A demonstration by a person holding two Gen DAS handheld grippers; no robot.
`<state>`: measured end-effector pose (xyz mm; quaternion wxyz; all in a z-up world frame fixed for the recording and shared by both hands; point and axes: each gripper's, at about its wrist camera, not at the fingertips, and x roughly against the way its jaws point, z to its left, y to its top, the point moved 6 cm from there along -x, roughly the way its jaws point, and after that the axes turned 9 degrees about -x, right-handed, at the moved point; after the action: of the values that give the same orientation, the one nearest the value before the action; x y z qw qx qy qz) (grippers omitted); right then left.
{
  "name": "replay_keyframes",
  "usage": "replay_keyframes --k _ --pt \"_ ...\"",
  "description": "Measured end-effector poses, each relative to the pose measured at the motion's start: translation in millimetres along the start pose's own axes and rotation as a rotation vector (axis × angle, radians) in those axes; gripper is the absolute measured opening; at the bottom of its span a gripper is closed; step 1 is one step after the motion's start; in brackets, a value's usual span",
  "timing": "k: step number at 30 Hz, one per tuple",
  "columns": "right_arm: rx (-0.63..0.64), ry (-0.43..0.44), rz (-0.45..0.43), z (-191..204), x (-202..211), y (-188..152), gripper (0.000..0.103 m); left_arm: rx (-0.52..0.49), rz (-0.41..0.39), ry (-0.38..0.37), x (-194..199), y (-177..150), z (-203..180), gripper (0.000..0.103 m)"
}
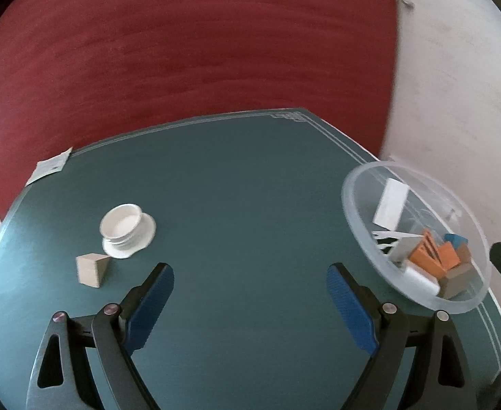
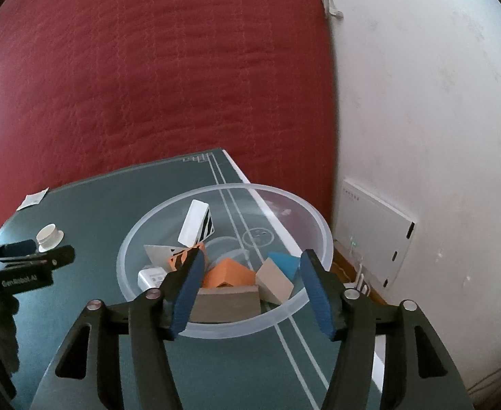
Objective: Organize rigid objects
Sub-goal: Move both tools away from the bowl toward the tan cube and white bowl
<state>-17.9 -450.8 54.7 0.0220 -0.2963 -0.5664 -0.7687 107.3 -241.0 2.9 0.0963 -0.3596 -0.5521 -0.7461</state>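
The left gripper (image 1: pixel 250 294) stood wide apart and empty over the dark green table mat (image 1: pixel 236 188). Only its view showed the pale wooden wedge block (image 1: pixel 92 269) beside the white ribbed plastic cap (image 1: pixel 127 230). The right gripper (image 2: pixel 250 280), apart, gripped nothing above the clear round plastic bowl (image 2: pixel 284 201) of blocks.

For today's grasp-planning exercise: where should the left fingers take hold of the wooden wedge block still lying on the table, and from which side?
Grip the wooden wedge block across its two flat, parallel faces, probably coming down from above. Its other sides slope toward a narrow edge, so fingers there would likely slip. The open left gripper must swing left; the white cup stands just behind, apart.
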Motion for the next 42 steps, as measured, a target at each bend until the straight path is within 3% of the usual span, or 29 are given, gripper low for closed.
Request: replay_keyframes --k 13,31,37,42 --pt "0.021 0.002 0.024 14.0 4.7 -6.8 0.061 0.069 0.013 0.114 8.2 -18.4 64.5 0.093" --pt "0.084 0.13 0.099 79.9 11.9 -28.2 0.061 0.239 0.091 0.257 5.9 -56.4 167.4 0.093" --pt "0.098 0.17 0.131 96.3 9.3 -34.8 0.061 0.267 0.131 0.256 -6.0 -61.7 182.9 0.093" --pt "0.109 0.196 0.155 105.1 6.3 -39.1 0.061 0.234 0.144 0.228 -17.5 -56.6 179.0 0.093"
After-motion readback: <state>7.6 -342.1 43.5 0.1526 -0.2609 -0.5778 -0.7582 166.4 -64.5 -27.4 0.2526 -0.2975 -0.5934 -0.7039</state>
